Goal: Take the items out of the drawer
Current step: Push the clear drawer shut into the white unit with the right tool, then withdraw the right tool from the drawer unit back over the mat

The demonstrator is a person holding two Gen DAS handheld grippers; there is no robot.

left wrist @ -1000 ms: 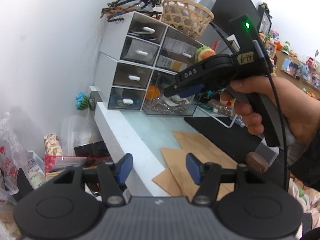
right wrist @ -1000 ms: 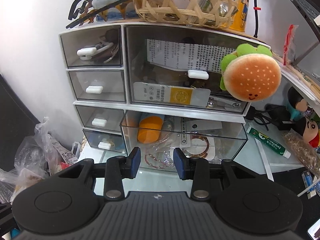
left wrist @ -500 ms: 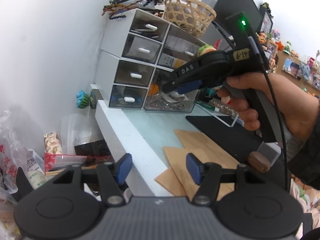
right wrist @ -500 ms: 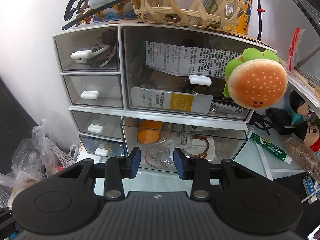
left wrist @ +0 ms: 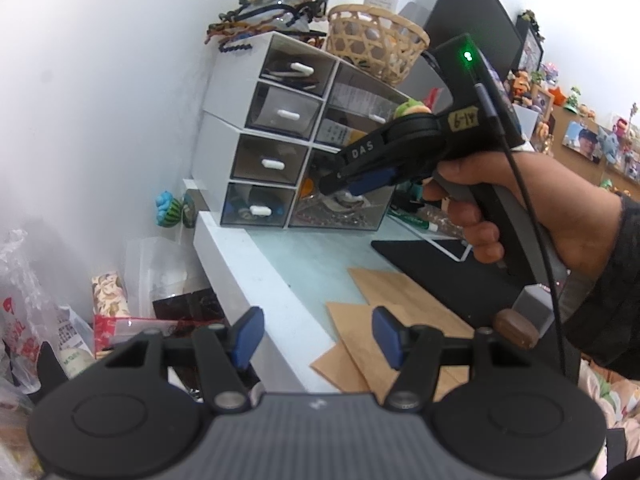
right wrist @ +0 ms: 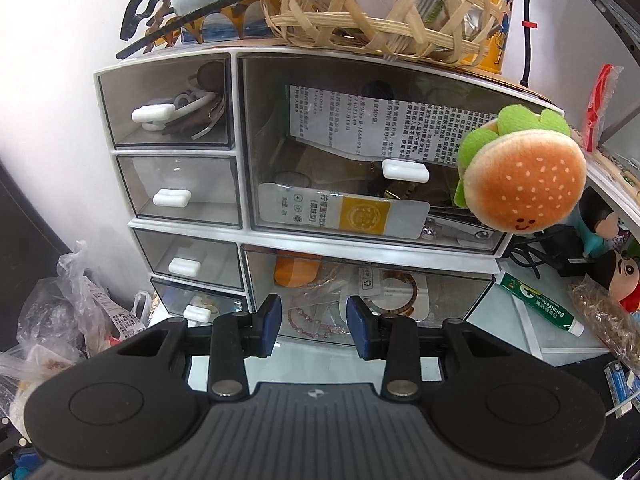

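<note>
Right gripper (right wrist: 314, 326) fingers parted, empty, above the open drawer (right wrist: 400, 300); left gripper (left wrist: 318, 338) fingers wide, empty.

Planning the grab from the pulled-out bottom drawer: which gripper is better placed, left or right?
Right. The right gripper is open, right above the pulled-out drawer with its bracelets. The left gripper hangs back over the desk edge.

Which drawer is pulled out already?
The big clear bottom-right drawer, holding bracelets and an orange thing. Its front juts past the cabinet frame; the other drawers sit flush, white handles in line.
</note>
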